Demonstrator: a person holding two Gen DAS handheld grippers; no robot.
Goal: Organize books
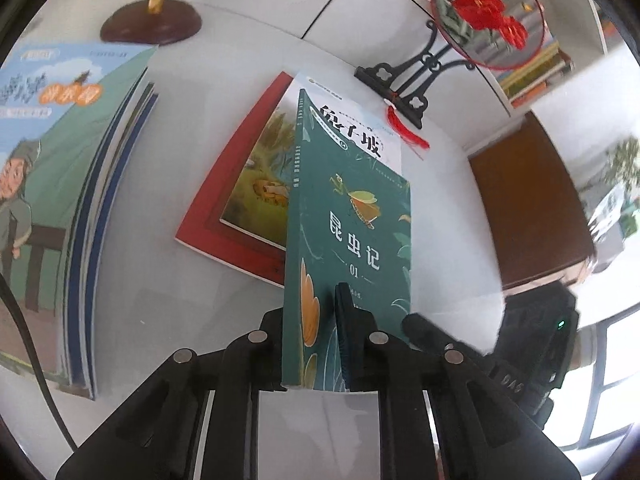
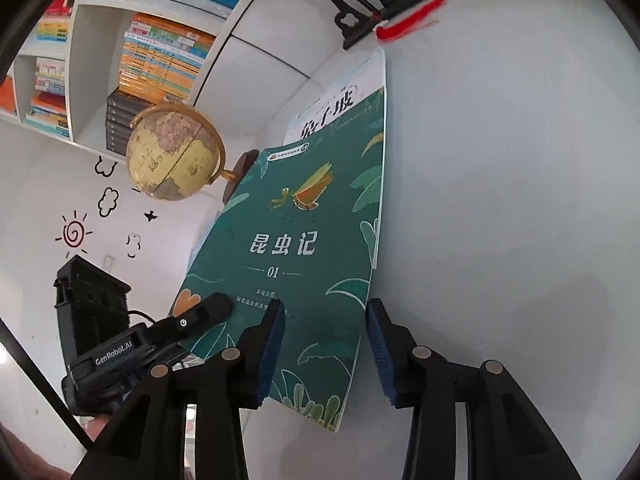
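Left wrist | tongs (image 1: 312, 344) clamp 1 green book (image 1: 352, 240) | 1 globe (image 2: 174, 152)

- A white table top (image 2: 500, 200) fills most of the space.
- White cubby shelves (image 2: 80, 12) stand behind it, packed with stacked books.
- A pale wall (image 2: 40, 184) carries black sticker drawings: clouds, a star, a spiral sun (image 2: 73, 234).
- A brown wooden door (image 1: 528, 208) stands off to one side.
- Daylight comes through a dark-framed window (image 1: 616, 360).

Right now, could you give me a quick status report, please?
Left tool shut on green book. Right tool open around its edge. White book underneath.
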